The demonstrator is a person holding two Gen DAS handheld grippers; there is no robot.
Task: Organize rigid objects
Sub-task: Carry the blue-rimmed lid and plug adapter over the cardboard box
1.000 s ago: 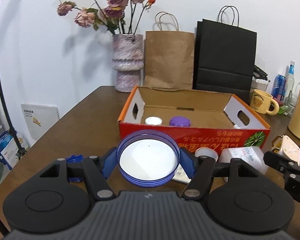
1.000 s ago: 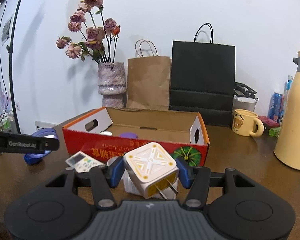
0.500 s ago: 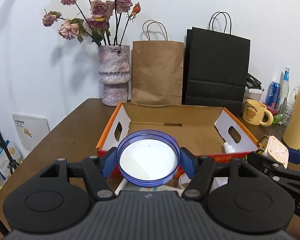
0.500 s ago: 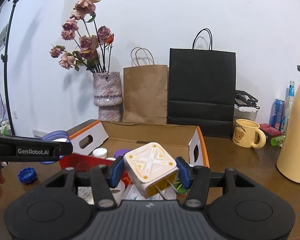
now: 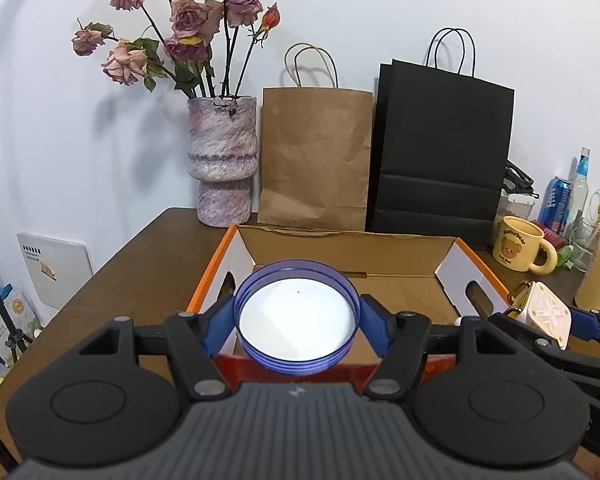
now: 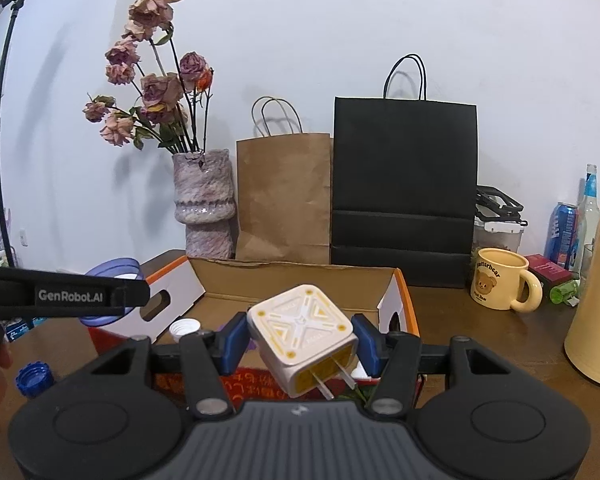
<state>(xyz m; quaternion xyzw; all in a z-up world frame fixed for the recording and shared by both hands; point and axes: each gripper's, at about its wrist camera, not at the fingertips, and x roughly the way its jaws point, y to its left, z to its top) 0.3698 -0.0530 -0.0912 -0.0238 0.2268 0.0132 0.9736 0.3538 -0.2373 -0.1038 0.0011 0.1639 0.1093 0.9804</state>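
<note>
Blue lid (image 5: 296, 322) and white plug (image 6: 302, 334) are hanging clenched in left claw (image 5: 296, 324) and right claw (image 6: 300, 340) above the cardboard box (image 5: 380, 280); next, lowering and releasing inside.

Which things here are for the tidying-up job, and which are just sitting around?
For the job:
- blue lid, held in the left gripper
- white plug adapter, held in the right gripper
- cardboard box
- white cap in the box
- blue bottle cap on the table

Just sitting around:
- flower vase
- brown bag
- black bag
- bear mug
</note>
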